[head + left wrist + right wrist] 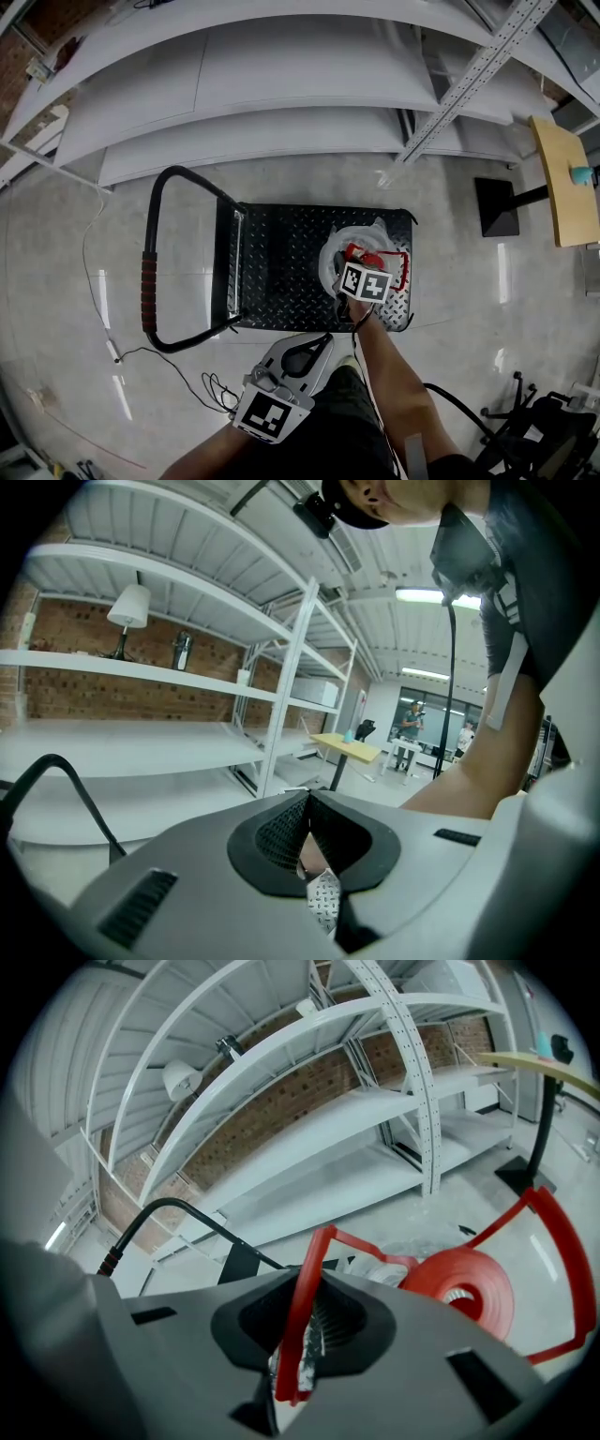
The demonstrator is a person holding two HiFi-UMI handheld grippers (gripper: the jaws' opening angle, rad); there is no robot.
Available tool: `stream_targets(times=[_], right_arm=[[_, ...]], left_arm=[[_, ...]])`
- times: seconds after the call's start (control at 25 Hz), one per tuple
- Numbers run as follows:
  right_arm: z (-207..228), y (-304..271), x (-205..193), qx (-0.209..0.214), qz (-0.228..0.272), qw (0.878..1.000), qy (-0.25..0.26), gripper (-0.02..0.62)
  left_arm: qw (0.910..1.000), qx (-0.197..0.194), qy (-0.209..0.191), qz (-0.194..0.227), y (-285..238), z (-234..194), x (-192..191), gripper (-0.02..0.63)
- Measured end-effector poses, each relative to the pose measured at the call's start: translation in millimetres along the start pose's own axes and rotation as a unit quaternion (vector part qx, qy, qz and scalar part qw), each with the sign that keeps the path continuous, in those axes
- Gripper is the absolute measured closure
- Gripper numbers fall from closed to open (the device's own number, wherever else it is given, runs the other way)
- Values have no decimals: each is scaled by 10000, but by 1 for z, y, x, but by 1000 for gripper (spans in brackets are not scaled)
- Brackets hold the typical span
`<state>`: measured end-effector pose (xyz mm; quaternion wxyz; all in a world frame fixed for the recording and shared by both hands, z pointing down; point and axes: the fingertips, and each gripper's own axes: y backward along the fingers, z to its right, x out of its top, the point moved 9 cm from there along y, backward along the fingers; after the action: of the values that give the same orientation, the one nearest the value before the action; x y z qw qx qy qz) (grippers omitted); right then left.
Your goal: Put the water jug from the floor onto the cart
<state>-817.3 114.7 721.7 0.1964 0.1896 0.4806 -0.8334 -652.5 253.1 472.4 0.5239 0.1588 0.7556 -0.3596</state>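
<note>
The clear water jug with its red cap stands on the right part of the cart's black diamond-plate deck. My right gripper is over the jug, shut on its thin red carrying handle, which runs up between the pads. My left gripper hangs low by the person's legs, just in front of the cart's near edge. Its jaws are shut with nothing between them. The cart's black push handle rises at the left.
White metal shelving runs along behind the cart. A yellow table on a black base stands at the right, and an office chair at the bottom right. A thin cable lies on the floor by the cart's handle.
</note>
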Motion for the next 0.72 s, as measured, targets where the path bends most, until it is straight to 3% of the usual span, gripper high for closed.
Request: stream_targets(times=[0.28, 0.44, 0.6, 0.72], right_arm=[[-3, 12, 1, -546, -198, 9956, 733, 557], [-9, 8, 2, -554, -222, 9953, 762, 550], [-10, 8, -1, -657, -279, 9953, 650, 480], [-9, 15, -1, -703, -222, 9957, 567, 480]], left_arm=[[9999, -43, -71, 118, 4, 3, 17, 601], [9999, -8, -88, 148, 8, 1, 16, 601], [9999, 24, -71, 128, 12, 0, 15, 601], [9998, 15, -82, 158, 11, 0, 20, 601]])
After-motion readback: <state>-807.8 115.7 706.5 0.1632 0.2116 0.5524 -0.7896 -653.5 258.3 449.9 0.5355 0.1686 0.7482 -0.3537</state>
